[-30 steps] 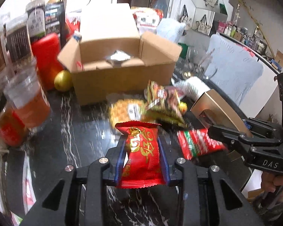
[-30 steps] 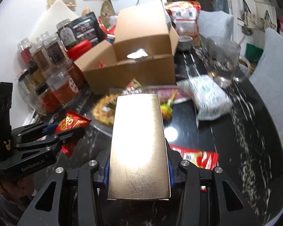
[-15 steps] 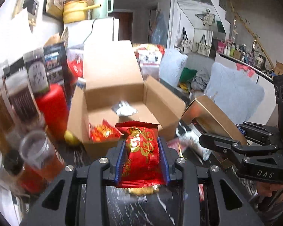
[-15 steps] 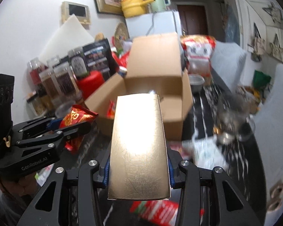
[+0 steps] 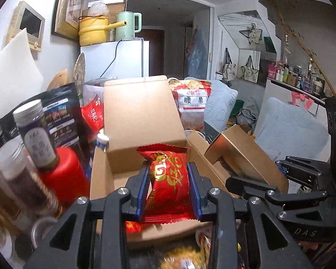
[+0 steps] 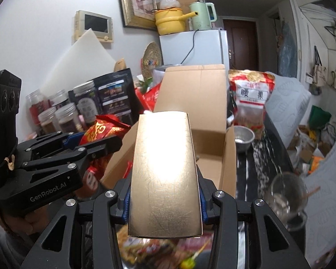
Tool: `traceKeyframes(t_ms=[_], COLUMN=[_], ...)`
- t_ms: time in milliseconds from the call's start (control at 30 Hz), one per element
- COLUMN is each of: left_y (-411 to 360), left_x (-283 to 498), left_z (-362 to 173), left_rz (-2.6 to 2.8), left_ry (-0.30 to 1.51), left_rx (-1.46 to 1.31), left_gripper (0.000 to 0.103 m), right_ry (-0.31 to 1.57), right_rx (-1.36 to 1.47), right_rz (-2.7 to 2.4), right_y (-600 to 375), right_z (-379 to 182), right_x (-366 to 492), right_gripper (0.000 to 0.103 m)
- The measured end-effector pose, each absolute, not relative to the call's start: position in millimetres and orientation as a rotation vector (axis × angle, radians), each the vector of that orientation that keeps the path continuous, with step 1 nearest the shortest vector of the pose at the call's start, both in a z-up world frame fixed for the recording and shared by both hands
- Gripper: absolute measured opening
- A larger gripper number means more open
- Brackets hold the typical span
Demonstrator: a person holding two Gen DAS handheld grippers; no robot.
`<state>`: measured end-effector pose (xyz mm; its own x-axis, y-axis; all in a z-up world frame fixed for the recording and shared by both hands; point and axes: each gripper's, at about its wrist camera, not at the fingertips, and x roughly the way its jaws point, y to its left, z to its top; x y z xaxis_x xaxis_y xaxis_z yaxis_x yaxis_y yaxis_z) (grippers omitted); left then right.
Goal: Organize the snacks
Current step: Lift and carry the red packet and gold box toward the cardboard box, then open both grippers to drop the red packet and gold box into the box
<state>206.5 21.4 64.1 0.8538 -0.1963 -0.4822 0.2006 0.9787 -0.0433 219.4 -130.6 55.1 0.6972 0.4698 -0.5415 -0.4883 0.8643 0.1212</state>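
Cluttered table; gold box hides cardboard box's inside

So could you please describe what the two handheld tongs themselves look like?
Both are matte black plastic tongs with silver screw heads and blue pads. The left tongs carry white "GenRobot.AI" lettering and a black camera block; the right tongs are embossed "DAS".

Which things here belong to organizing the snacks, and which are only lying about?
Part of the job:
- red snack packet, held in the left gripper
- gold box, held in the right gripper
- open cardboard box

Only lying about:
- spice jars
- yellow pot
- green kettle
- metal bowl
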Motion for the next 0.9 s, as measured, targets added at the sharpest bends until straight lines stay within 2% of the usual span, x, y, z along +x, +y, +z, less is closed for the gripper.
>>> traceKeyframes(t_ms=[900], left_y=[43], left_x=[314], left_z=[13], left_rz=[-0.098], left_ry=[0.666], left_rx=[0.002], left_gripper=[0.032], right_ry=[0.811], right_rx=[0.013], right_rz=[0.501], right_y=[-94], right_z=[-6], right_x=[348], right_gripper=[0.044])
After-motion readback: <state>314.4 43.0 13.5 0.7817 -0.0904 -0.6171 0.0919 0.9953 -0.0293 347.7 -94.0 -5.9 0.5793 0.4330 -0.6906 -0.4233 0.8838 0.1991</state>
